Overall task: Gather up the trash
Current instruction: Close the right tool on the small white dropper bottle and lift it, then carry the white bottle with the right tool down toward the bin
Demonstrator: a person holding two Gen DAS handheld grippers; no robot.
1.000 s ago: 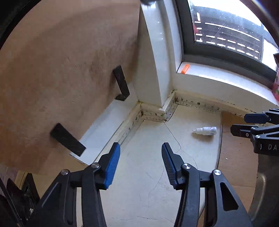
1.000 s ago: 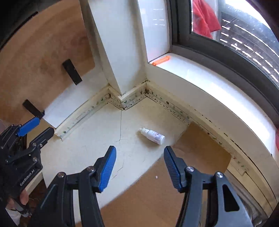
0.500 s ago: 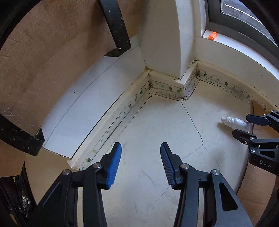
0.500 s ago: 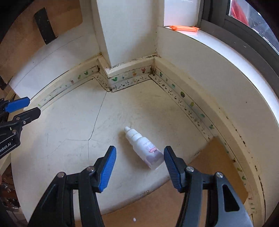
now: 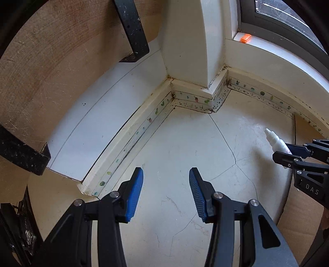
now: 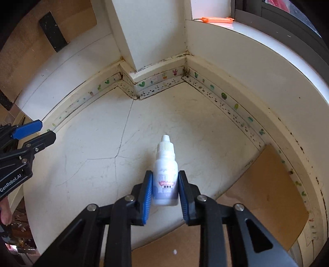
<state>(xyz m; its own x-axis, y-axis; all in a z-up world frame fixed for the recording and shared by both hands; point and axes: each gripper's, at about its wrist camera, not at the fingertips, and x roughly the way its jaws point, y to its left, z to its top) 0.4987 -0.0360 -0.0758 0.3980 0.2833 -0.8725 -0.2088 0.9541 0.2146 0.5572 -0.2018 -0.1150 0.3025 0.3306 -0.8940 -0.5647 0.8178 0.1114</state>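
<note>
from my left wrist camera i am looking down at a pale, cracked floor (image 5: 185,143) in a corner where a white pillar (image 5: 191,41) is meeting the skirting. my left claw (image 5: 166,192) is hanging over bare floor with its 2 blue pads standing apart and nothing between them — it is holding nothing. a brown board (image 5: 51,71) with black straps is leaning at the left. at the right edge of this view my right claw (image 5: 287,152) is reaching in, and the small white dropper bottle (image 5: 275,141) is sticking out past its tips, cap pointing away towards the wall. an orange clip (image 5: 245,38) is lying on the window sill up top.

from my right wrist camera the bottle (image 6: 166,170) is sitting between the 2 blue pads of my right claw (image 6: 165,190), its cap pointing away from me towards the corner, its printed label facing up. the jaws are closing, and both pads are already lying against the bottle's sides — whether its base is off the floor i cannot tell. a sheet of brown cardboard (image 6: 267,195) is lying on the floor at the lower right, near the bottle. my left claw (image 6: 37,131) is showing at the left edge, tips parted, well apart from the bottle. the orange clip (image 6: 216,20) is resting on the sill.
</note>
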